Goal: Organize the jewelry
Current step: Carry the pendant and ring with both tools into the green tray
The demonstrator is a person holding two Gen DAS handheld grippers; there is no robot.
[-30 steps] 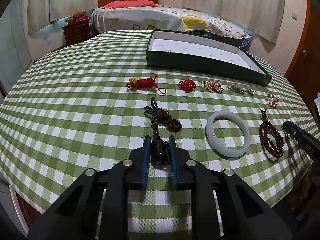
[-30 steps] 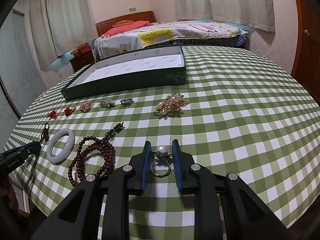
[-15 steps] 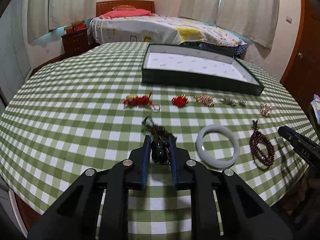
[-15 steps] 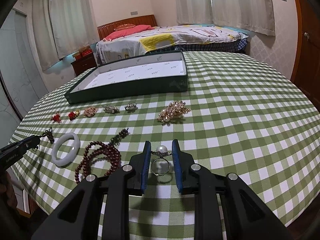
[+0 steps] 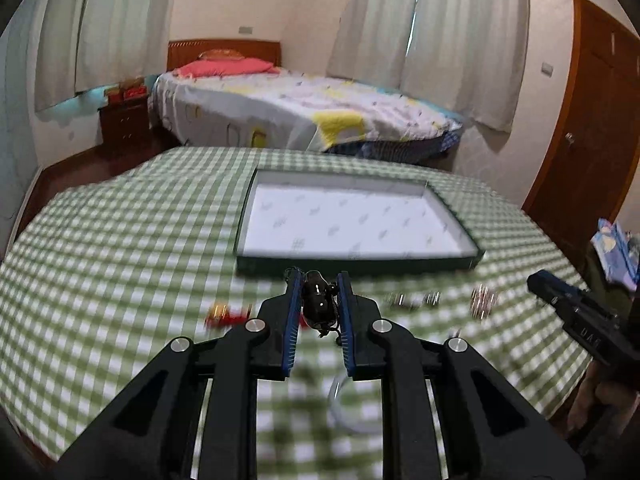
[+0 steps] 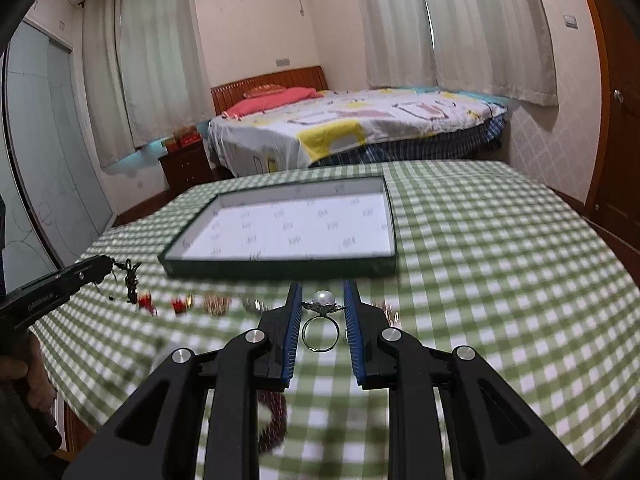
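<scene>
Right wrist: pearl ring [image 6: 323, 322] between fingers [image 6: 291, 334].

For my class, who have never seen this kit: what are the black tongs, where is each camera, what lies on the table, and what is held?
No robot: a person holds two hand grippers, each carrying a forward-looking fisheye camera. The left gripper grips a dark pendant; the right gripper grips a pearl ring. Ahead on the green checked tablecloth sits an empty green tray. Blurred small jewelry lies in a row before it.
</scene>
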